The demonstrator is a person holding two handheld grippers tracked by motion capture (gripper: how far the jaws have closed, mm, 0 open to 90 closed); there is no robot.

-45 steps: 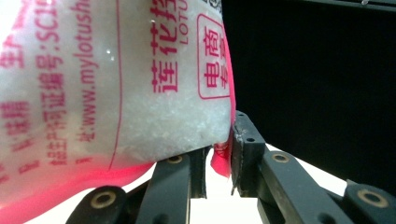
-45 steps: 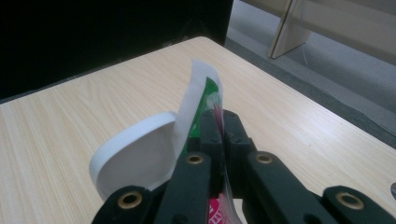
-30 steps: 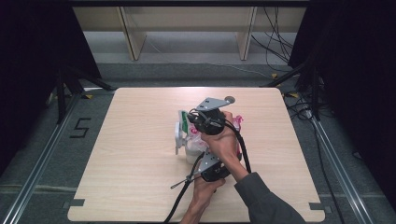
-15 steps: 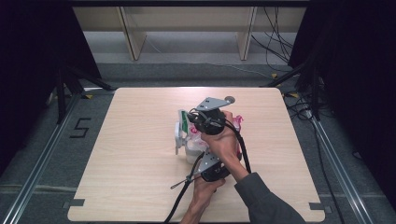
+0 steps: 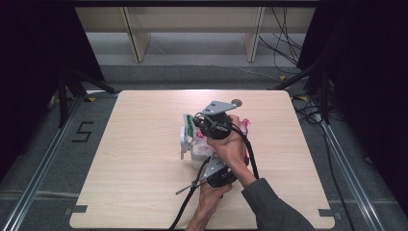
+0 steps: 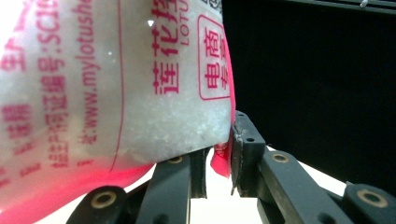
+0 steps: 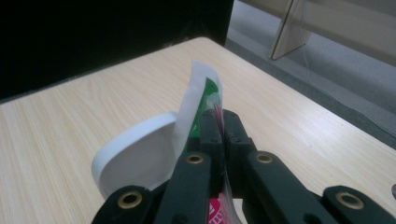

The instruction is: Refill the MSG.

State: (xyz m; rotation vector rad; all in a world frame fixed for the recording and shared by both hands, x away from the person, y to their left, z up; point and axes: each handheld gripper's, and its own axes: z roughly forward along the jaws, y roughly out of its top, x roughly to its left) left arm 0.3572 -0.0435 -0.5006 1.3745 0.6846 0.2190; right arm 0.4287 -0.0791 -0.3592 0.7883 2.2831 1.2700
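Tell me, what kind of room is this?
Probably a recording lab or studio: a bare light wooden table ringed by black curtains, metal floor rails, and loose black cables behind.

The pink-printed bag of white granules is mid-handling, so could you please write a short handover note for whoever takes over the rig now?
Left gripper: shut on the bag of white granules, at a lower pink corner.
Right gripper: shut on the bag's top edge, at the green and white strip.
White bowl: on the table, under the raised bag.
Done: bag held over the bowl.
Left: probably opening and pouring; whether it is open yet cannot be told.
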